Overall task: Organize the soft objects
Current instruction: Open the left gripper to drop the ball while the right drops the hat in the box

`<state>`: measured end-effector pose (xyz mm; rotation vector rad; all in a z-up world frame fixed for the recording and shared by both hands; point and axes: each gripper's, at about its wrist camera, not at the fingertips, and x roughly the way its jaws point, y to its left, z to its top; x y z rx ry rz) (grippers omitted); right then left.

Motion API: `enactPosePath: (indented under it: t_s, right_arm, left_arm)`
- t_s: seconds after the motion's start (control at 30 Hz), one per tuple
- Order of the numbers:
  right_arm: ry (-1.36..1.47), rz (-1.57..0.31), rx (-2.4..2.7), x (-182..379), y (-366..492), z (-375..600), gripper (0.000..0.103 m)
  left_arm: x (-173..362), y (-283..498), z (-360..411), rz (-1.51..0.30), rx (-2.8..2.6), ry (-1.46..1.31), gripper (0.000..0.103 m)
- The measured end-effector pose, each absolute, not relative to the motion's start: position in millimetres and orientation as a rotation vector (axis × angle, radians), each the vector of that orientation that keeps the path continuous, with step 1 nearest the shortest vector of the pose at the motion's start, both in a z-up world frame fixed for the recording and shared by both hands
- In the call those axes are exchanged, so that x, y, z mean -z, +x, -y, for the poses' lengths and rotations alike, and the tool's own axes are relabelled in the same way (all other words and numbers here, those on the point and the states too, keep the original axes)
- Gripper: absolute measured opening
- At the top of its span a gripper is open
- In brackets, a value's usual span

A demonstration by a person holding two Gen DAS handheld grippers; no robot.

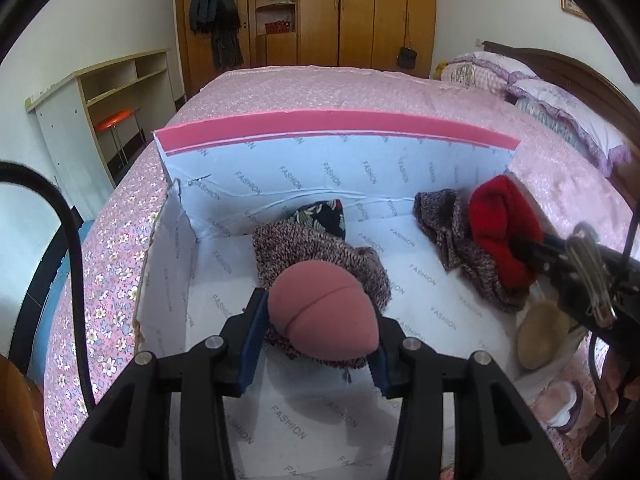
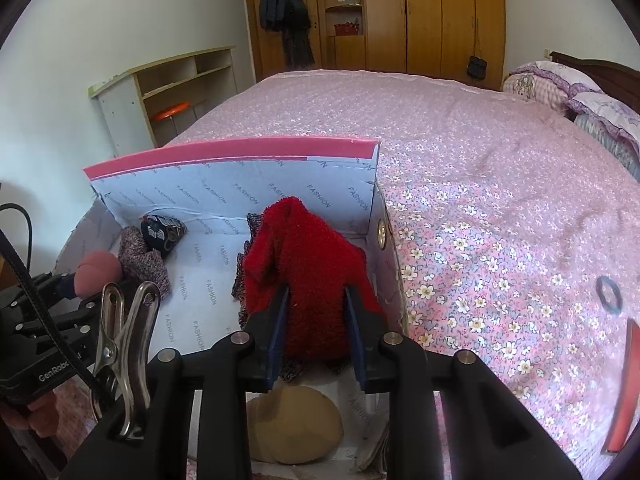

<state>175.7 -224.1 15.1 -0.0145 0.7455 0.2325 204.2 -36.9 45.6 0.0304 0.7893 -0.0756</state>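
Observation:
An open cardboard box lined with white FASHION paper stands on the bed; it also shows in the right wrist view. My left gripper is shut on a pink sponge puff, held over a speckled knit cloth inside the box. My right gripper is shut on a red fuzzy cloth, held over a second knit cloth at the box's right side. A dark patterned pouch lies at the back wall. A tan puff lies at the box's near right corner.
The pink floral bedspread surrounds the box. A black hair ring and a red strip lie on the bed at the right. Pillows sit by the headboard. A metal clip hangs on the left gripper's body.

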Motion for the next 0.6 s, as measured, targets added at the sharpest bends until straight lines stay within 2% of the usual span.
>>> enactPosePath:
  t_s: [0.2, 0.43, 0.6]
  right_arm:
    - [0.005, -0.74, -0.227, -15.8, 174.0, 224.6, 0.029]
    - [0.02, -0.678, -0.257, -31.9, 165.2, 226.5, 0.042]
    - [-0.005, -0.647, -0.28, -39.6, 155.6, 221.9, 0.046]
  left_arm:
    - [-46.2, 204.4, 37.6, -0.786, 0.075, 0.025, 0.047]
    - [-55.0, 201.3, 35.1, -0.796, 0.065, -0.012, 0.047]
    - [-62.4, 197.2, 27.6, -0.797, 0.068, -0.039, 0.062]
